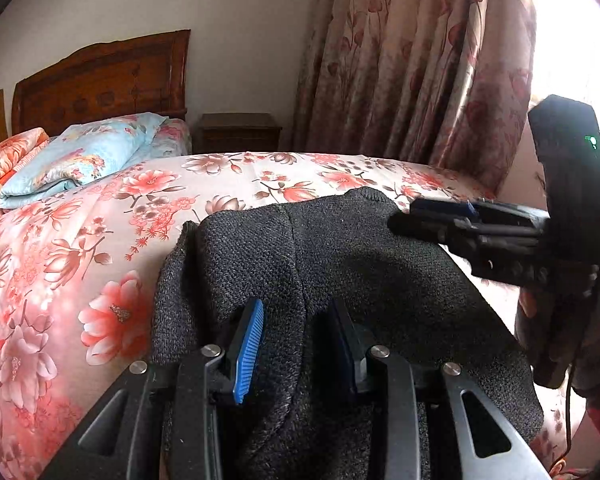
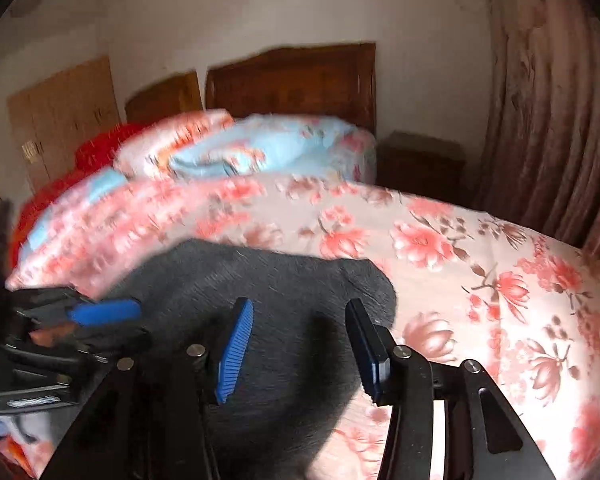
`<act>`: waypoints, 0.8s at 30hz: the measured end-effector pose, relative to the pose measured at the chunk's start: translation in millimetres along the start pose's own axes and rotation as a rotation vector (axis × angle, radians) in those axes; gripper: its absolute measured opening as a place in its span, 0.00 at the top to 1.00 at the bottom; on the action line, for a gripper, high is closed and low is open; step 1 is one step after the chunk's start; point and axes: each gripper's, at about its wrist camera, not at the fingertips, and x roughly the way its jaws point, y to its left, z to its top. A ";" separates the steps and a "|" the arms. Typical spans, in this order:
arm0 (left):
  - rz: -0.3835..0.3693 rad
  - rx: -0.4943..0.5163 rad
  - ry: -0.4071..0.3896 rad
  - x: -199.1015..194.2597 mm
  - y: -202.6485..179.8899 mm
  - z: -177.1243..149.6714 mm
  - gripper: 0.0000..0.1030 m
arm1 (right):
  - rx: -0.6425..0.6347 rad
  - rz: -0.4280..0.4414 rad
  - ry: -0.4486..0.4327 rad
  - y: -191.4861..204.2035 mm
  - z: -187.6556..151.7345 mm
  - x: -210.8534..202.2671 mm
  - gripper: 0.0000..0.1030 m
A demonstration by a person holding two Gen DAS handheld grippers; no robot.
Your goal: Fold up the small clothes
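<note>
As the dark knit garment point(image 1: 340, 280) is spread on the floral bedspread point(image 1: 100, 260), both grippers are held over it.
In the left wrist view, a raised fold of the garment is seen between the left gripper point(image 1: 296, 344) jaws, though whether it is pinched cannot be told; the right gripper point(image 1: 440, 220) is seen at the garment's far right edge. In the right wrist view, the right gripper point(image 2: 300, 344) is seen with jaws apart over the garment point(image 2: 280, 300).

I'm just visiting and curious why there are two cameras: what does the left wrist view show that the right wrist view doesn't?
Only the left wrist view shows the bright window and the hand carrying the right tongs.

Only the right wrist view shows a light wooden wardrobe and something red beyond the pillows.

Both show the dark grey knitted garment on the floral bedspread, the carved headboard, the bedside cabinet and the flowered curtain.
</note>
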 end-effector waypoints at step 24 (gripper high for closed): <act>0.066 -0.009 -0.072 -17.0 -1.7 -26.5 0.58 | 0.299 0.243 0.118 8.9 -95.9 -70.9 0.00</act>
